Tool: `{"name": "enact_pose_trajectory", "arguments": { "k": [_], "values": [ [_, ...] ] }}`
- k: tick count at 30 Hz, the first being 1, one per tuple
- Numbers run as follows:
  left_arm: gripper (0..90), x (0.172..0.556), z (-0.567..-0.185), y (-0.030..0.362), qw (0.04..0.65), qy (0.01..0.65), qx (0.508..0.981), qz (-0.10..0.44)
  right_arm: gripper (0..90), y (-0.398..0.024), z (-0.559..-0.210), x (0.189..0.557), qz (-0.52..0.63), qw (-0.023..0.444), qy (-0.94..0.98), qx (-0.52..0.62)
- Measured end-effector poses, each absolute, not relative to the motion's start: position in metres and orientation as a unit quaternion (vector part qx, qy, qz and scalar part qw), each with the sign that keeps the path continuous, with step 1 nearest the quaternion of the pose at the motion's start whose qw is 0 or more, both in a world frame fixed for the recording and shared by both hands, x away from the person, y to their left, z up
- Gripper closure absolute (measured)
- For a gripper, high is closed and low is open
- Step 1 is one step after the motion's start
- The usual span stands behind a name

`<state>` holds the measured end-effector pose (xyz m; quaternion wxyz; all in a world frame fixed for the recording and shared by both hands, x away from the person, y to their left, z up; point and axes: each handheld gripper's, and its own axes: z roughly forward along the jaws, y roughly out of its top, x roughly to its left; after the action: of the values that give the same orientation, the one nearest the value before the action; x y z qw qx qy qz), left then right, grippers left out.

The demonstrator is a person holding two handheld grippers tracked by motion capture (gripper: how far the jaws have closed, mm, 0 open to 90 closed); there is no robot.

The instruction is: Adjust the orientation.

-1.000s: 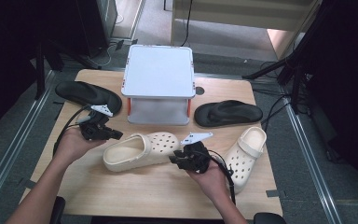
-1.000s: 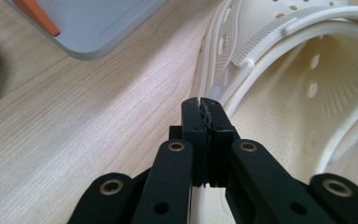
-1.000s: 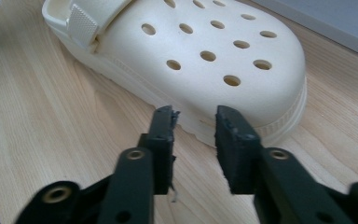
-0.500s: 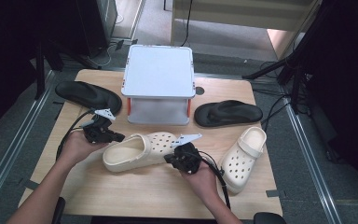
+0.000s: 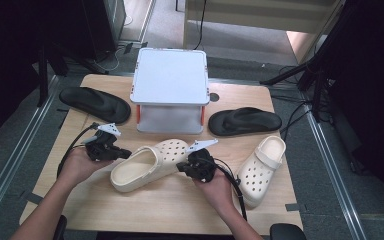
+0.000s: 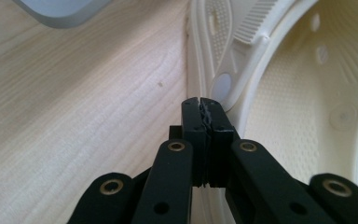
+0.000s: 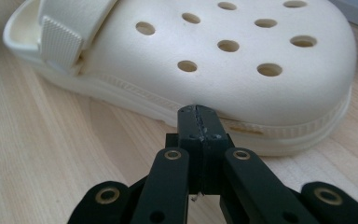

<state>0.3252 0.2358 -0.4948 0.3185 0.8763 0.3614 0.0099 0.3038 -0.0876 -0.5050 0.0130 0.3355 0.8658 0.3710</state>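
Observation:
A cream clog lies in the middle of the wooden table, its toe toward the right. My left gripper is at its heel end. In the left gripper view its jaws are shut with nothing between them, and the tips sit by the strap rivet on the clog's rim. My right gripper is at the toe side. Its jaws are shut and empty, with the tips against the sole edge of the clog.
A second cream clog lies at the right, near the front edge. Behind the first clog stands a white box. A black sandal lies on each side of it, one at the left and one at the right.
My right gripper has shifted slightly left, up to the clog's toe. The left gripper and the shoes have stayed in place.

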Motion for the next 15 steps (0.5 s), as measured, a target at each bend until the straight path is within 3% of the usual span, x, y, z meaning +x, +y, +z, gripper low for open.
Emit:
{"name": "enact_pose_trajectory", "arguments": {
  "k": [15],
  "values": [
    [90.0,0.303,-0.496,0.232,0.323,0.379,0.867,-0.012,90.0,-0.082,-0.506,0.318,0.373,0.009,0.863,0.34]
  ]
}}
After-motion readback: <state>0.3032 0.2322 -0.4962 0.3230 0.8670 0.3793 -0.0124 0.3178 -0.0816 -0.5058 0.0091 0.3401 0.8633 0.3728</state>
